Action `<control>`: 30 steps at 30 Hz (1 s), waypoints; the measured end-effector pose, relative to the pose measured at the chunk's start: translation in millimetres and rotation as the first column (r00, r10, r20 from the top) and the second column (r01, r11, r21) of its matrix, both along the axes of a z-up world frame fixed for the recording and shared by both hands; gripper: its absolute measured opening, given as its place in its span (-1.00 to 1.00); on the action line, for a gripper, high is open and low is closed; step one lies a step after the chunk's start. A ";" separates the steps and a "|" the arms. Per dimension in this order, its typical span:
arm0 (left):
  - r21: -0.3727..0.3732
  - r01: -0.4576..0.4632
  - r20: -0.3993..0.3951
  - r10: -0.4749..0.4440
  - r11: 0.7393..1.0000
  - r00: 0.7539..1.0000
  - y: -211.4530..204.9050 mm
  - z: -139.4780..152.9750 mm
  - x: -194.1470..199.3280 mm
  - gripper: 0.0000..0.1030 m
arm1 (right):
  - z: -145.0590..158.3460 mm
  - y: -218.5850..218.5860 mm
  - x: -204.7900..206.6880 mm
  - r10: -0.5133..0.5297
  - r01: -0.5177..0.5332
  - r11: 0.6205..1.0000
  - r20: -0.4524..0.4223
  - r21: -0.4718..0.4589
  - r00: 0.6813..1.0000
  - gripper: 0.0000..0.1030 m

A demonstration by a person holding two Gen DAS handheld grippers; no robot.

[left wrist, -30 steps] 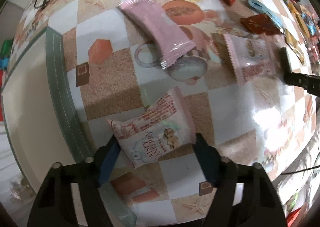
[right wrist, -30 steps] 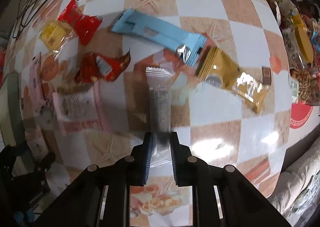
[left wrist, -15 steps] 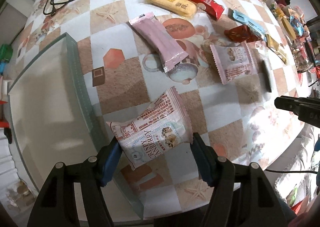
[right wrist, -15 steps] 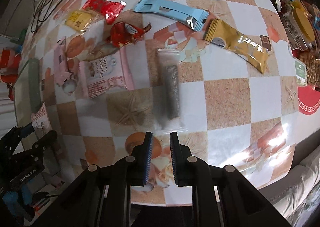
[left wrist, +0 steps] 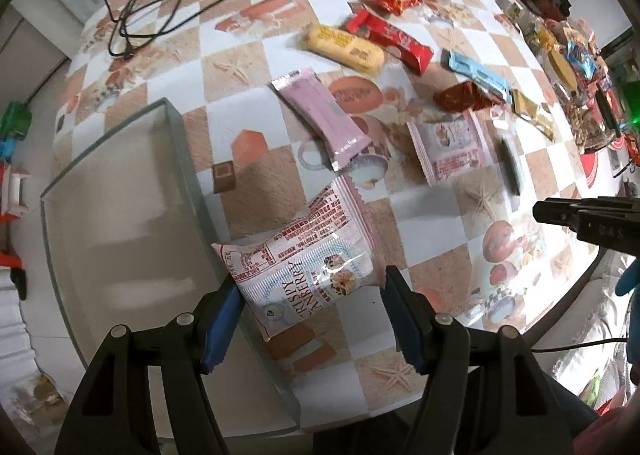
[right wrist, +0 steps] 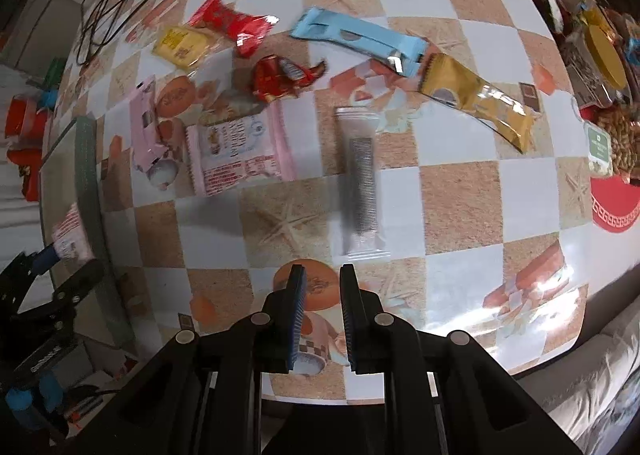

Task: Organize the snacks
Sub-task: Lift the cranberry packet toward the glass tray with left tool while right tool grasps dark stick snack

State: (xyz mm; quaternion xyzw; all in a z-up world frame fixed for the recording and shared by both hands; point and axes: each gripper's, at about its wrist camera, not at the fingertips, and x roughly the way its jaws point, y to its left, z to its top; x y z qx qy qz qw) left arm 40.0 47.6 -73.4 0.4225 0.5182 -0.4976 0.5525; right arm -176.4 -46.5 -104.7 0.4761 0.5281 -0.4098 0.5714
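My left gripper (left wrist: pixel 310 305) is shut on a pink-and-white cranberry snack packet (left wrist: pixel 304 255) and holds it above the table, beside the rim of a clear glass box (left wrist: pixel 188 159). My right gripper (right wrist: pixel 322 287) is nearly closed and empty, pulled back from a clear packet of dark biscuits (right wrist: pixel 360 179) that lies on the table just ahead of it. The right gripper also shows at the right edge of the left wrist view (left wrist: pixel 560 215). The left gripper and its packet (right wrist: pixel 70 233) show at the left of the right wrist view.
Many snacks lie on the checkered tablecloth: a pink bar (left wrist: pixel 320 119), a second pink-white packet (right wrist: pixel 238 155), a yellow cake (left wrist: pixel 344 49), red wrappers (right wrist: pixel 232 25), a blue bar (right wrist: pixel 358 41), a gold bar (right wrist: pixel 476 103). A charger cable (left wrist: pixel 160 3) lies far left. A sofa (right wrist: pixel 580 375) is beyond the table edge.
My right gripper let go of the clear biscuit packet and drew back from it. My left gripper lifted the cranberry packet and moved toward the glass box.
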 end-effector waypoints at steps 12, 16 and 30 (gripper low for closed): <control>-0.035 -0.065 0.023 0.066 0.997 0.998 40.6 114.4 38.4 0.38 | 6.8 -21.3 -12.5 -0.044 0.043 0.999 -0.087 -0.014 0.995 0.51; -0.028 -0.096 0.052 0.097 0.995 0.994 41.5 99.7 43.9 0.38 | 1.0 -28.1 -3.4 -0.029 0.030 1.000 -0.104 0.010 0.994 0.10; -0.066 -0.212 0.070 0.216 0.975 0.974 46.7 30.9 74.1 0.38 | 47.5 12.0 34.9 0.057 -0.057 0.998 -0.047 -0.008 0.997 -0.70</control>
